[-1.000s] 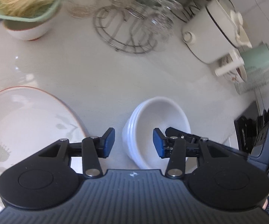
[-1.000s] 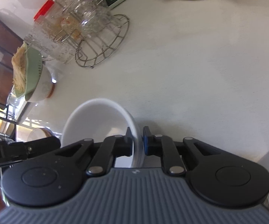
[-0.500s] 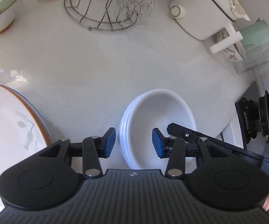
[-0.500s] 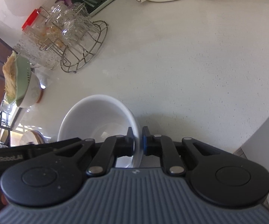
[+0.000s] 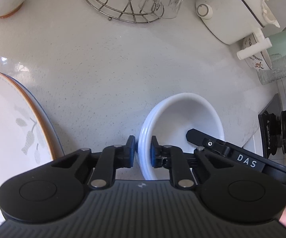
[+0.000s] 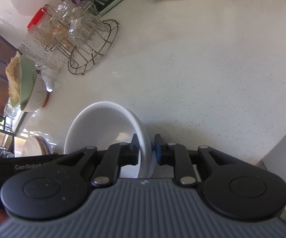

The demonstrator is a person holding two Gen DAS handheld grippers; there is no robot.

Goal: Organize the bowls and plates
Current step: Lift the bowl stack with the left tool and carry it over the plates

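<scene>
A stack of white bowls (image 5: 182,115) sits on the pale counter, with its near left rim between my left gripper's (image 5: 142,152) jaws. Those jaws are closing and the pads press on the rim. In the right wrist view the top bowl (image 6: 103,129) has its right rim between my right gripper's (image 6: 146,150) jaws, which are opening. A thin gap shows on each side of that rim. One right finger (image 5: 202,140) reaches into the bowl. Floral plates with orange rims (image 5: 8,119) are stacked at the left.
A wire rack of glasses (image 5: 127,6) stands at the back, beside a white lidded pot (image 5: 232,13), a floral bowl (image 5: 255,59) and a green mug (image 5: 281,45). A green colander of noodles (image 6: 22,85) rests on a bowl at far left. A black hob (image 5: 271,123) borders the right.
My left gripper has sunk toward the bowls and its jaws have narrowed from wide apart onto the left rim. My right gripper's jaws have parted slightly off the right rim.
</scene>
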